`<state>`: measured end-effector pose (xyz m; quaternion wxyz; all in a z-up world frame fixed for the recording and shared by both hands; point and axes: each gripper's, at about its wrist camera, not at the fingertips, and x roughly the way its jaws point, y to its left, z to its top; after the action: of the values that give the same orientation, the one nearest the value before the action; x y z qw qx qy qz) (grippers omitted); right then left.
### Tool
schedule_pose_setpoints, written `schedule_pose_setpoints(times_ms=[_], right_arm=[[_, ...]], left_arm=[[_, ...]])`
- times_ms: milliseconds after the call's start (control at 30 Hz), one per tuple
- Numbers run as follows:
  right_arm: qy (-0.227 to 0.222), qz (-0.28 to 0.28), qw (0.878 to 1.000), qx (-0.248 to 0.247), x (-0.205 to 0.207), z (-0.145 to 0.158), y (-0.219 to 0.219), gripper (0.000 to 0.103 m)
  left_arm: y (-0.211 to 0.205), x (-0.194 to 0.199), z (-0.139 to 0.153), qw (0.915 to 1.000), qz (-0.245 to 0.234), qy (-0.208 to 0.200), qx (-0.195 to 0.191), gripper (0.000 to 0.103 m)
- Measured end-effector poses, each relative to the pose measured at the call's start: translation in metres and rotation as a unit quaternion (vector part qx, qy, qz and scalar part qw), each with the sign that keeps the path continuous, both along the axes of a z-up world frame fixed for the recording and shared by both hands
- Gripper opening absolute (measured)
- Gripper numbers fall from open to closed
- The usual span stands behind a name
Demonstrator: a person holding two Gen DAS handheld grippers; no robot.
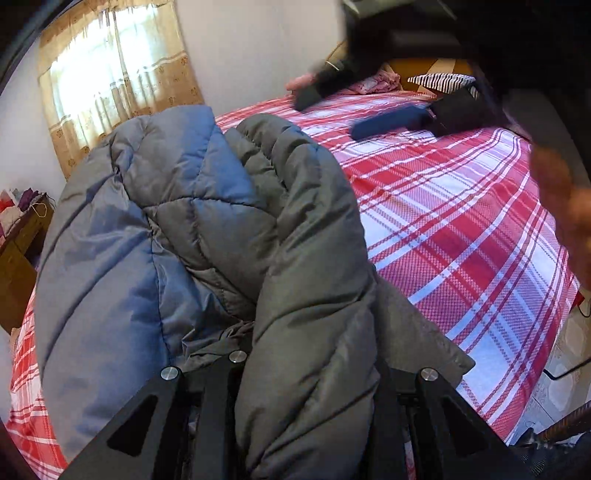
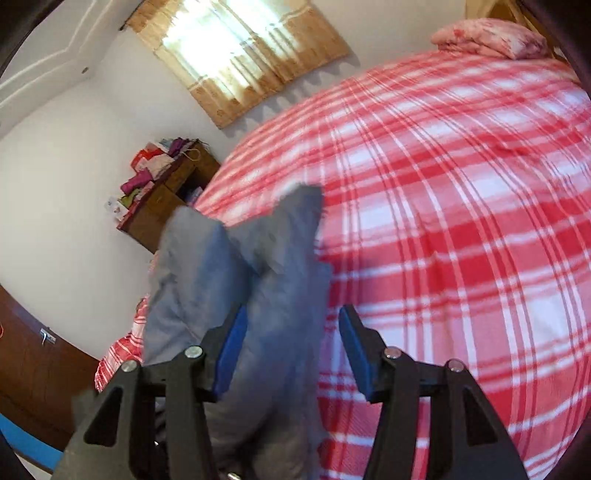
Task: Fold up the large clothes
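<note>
A grey quilted puffer jacket [image 1: 207,236] is bunched up right in front of the left wrist camera, above the red plaid bed [image 1: 461,229]. My left gripper [image 1: 303,369] is buried in its folds; the fingertips are hidden, and the jaws seem shut on the jacket. In the right wrist view the jacket [image 2: 251,280] hangs blurred between the blue pads [image 2: 232,350]. My right gripper [image 2: 291,321] is open, jaws wide apart, with fabric lying loosely between them. The right gripper also shows in the left wrist view [image 1: 369,110], blurred, high over the bed.
The plaid bed [image 2: 461,221] fills most of both views. A pink folded blanket [image 2: 491,33] and a striped pillow [image 1: 443,79] lie at its head. A wooden cabinet [image 2: 166,199] with clothes stands by the wall. A curtained window [image 2: 236,48] is behind.
</note>
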<state>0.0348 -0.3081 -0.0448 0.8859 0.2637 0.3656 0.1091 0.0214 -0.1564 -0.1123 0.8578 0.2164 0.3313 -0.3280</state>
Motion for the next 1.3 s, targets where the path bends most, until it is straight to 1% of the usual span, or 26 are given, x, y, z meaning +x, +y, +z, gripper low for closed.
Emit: schedule_pose_setpoints(times_ms=[33,67,133,200,233,267,333,367,467,500,533,567,600,667,733,767,800,867,933,1000,1067,1167,1233,1267,1300], right_arm=[[0.000,0.019,1.000,-0.008,0.008,0.001,0.008,0.056],[0.006,0.030,0.999,-0.013,0.016,-0.004,0.011,0.056],[0.028,0.024,0.999,-0.029,0.029,-0.017,0.018,0.056],[0.039,0.022,0.998,-0.048,0.037,-0.026,0.023,0.056],[0.046,0.023,0.997,-0.060,0.041,-0.033,0.026,0.052],[0.054,0.029,0.996,-0.066,0.045,-0.042,0.029,0.045],[0.072,0.038,0.995,-0.054,0.048,-0.058,0.030,0.038],[0.078,0.039,0.995,-0.042,0.048,-0.066,0.030,0.038],[0.087,0.035,0.995,-0.025,0.047,-0.083,0.029,0.038],[0.091,0.034,0.995,-0.018,0.047,-0.087,0.028,0.040],[0.097,0.032,0.995,-0.012,0.047,-0.091,0.028,0.045],[0.102,0.031,0.994,-0.002,0.047,-0.097,0.027,0.047],[0.096,0.032,0.995,-0.004,0.046,-0.098,0.029,0.048],[0.087,0.041,0.995,-0.033,0.044,-0.096,0.035,0.048],[0.085,0.040,0.994,-0.051,0.043,-0.093,0.041,0.048],[0.084,0.038,0.994,-0.055,0.042,-0.093,0.042,0.048],[0.083,0.037,0.994,-0.055,0.041,-0.093,0.042,0.048],[0.078,0.039,0.995,-0.056,0.040,-0.093,0.041,0.049],[0.076,0.040,0.995,-0.056,0.040,-0.094,0.040,0.048],[0.077,0.039,0.995,-0.050,0.041,-0.095,0.038,0.047],[0.075,0.042,0.995,-0.049,0.040,-0.094,0.037,0.047],[0.070,0.046,0.995,-0.047,0.034,-0.095,0.034,0.047],[0.068,0.049,0.995,-0.045,0.030,-0.095,0.035,0.047],[0.067,0.051,0.995,-0.046,0.030,-0.094,0.035,0.047],[0.067,0.052,0.995,-0.049,0.031,-0.094,0.036,0.047]], left_arm=[[0.000,0.000,-0.001,1.0000,0.000,0.001,0.000,0.021],[0.000,0.000,-0.002,1.0000,0.000,0.001,0.000,0.021],[0.001,0.001,-0.004,1.0000,0.000,0.001,0.004,0.021],[0.000,0.000,-0.007,1.0000,-0.001,0.001,0.005,0.021],[-0.001,0.000,-0.007,1.0000,-0.001,0.003,0.004,0.021],[0.001,0.000,-0.006,1.0000,-0.001,0.005,0.001,0.021],[0.002,0.001,-0.005,1.0000,-0.003,0.007,0.001,0.021],[0.002,0.000,-0.006,1.0000,-0.003,0.007,0.001,0.021],[0.002,-0.001,-0.003,1.0000,-0.007,0.002,0.002,0.022],[0.003,-0.003,-0.001,1.0000,-0.008,-0.001,0.003,0.022],[0.006,-0.006,0.001,0.9999,-0.009,-0.004,0.003,0.023],[0.008,-0.008,0.002,0.9999,-0.010,-0.005,0.002,0.024],[0.011,-0.011,0.004,1.0000,-0.008,-0.005,-0.002,0.025],[0.019,-0.017,0.010,0.9999,-0.011,-0.006,0.002,0.026],[0.025,-0.026,0.015,0.9993,-0.020,-0.025,0.020,0.028],[0.029,-0.033,0.019,0.9983,-0.023,-0.041,0.034,0.028],[0.032,-0.037,0.022,0.9978,-0.023,-0.049,0.038,0.030],[0.042,-0.046,0.029,0.9975,-0.030,-0.054,0.035,0.032],[0.052,-0.056,0.036,0.9970,-0.044,-0.056,0.030,0.036],[0.068,-0.067,0.046,0.9955,-0.063,-0.067,0.025,0.046],[0.087,-0.072,0.056,0.9954,-0.078,-0.057,0.002,0.048],[0.126,-0.062,0.073,0.9951,-0.073,-0.008,-0.066,0.049],[0.156,-0.049,0.086,0.9893,-0.052,0.019,-0.135,0.050],[0.177,-0.035,0.094,0.9822,-0.030,0.026,-0.184,0.054],[0.189,-0.024,0.098,0.9769,-0.004,0.025,-0.212,0.063]])
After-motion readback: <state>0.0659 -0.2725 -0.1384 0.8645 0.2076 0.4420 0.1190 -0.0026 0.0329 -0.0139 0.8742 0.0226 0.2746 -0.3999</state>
